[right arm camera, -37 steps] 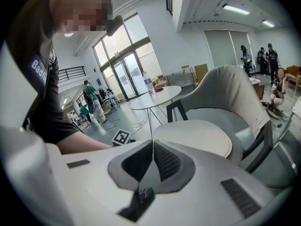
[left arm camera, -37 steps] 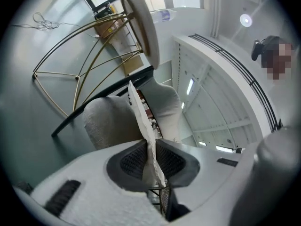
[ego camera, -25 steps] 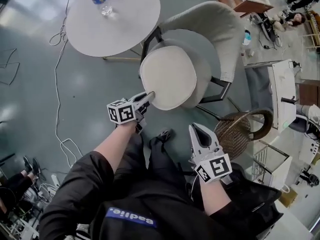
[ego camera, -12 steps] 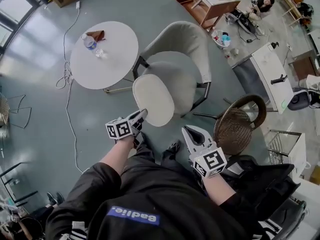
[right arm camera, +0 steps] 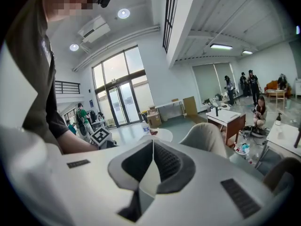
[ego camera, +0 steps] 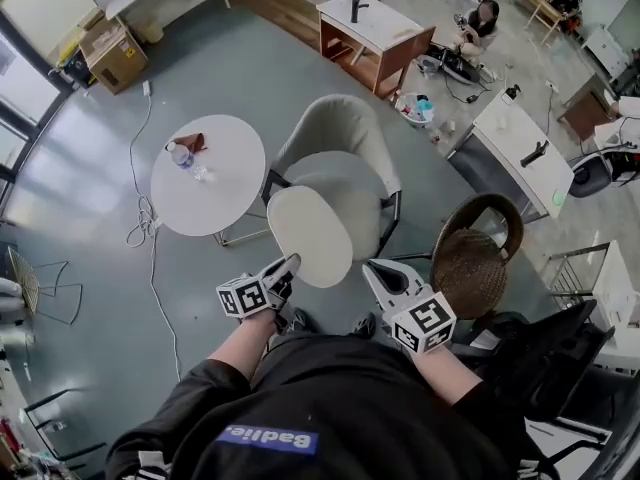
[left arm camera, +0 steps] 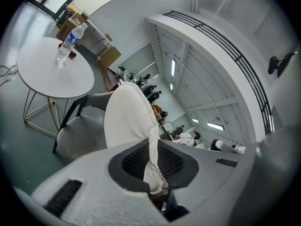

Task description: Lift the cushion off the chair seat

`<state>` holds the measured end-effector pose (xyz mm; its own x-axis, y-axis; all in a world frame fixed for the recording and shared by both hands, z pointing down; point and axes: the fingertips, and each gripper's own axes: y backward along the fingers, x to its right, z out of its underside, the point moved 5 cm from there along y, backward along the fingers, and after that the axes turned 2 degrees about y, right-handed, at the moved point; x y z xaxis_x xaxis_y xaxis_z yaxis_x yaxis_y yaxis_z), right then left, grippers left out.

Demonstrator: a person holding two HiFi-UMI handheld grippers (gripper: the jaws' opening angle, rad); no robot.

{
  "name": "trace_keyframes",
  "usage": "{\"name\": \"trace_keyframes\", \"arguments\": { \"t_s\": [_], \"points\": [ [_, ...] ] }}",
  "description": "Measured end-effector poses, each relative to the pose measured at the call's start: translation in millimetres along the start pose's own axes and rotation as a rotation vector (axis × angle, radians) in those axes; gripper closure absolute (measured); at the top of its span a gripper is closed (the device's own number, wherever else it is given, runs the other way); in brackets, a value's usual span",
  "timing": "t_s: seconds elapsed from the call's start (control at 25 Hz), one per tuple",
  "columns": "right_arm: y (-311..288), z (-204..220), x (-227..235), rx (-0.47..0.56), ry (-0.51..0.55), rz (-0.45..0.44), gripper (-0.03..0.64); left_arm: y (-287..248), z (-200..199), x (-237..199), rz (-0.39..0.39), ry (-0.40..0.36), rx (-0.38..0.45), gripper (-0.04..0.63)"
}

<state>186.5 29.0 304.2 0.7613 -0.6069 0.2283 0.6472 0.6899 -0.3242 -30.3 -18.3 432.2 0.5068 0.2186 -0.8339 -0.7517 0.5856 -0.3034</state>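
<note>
Pinching the cushion (left arm camera: 127,117) by its near edge. The left gripper (left arm camera: 153,149) has its pads (left arm camera: 134,161) clamped on the thin fabric lip, which runs up between them. I took the edge because it looks like the only part slim enough for these jaws.

From that one pinch the cushion (ego camera: 310,233) hangs tilted at centre frame in the head view, over the chair seat (ego camera: 350,183) rather than flat on it. Can't tell if its far rim touches the seat.

Right gripper (ego camera: 378,270) has its jaws together at the tips and nothing in them. It sits just beside the cushion's lower right edge. My read: it's a spare, placed to catch sag.

Further out, the round table (ego camera: 208,173) with the bottle (ego camera: 180,155) is at the left, and the wicker chair (ego camera: 475,258) is at the right. Both are well apart from the cushion, so the lift path looks free.

Lift looks nearly done. Main risk is fabric slipping out of a single-point grip.
</note>
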Motion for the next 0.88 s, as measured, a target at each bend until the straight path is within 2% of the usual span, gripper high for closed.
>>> {"name": "trace_keyframes", "arguments": {
  "t_s": [0.44, 0.88],
  "points": [
    [19, -30, -1, 0.055, 0.038, 0.047, 0.588, 12, -23, 111, 0.167, -0.152, 0.005, 0.549],
    [19, -25, -21, 0.059, 0.058, -0.002, 0.588, 41, -20, 168, 0.219, -0.28, 0.05, 0.549]
  ]
}}
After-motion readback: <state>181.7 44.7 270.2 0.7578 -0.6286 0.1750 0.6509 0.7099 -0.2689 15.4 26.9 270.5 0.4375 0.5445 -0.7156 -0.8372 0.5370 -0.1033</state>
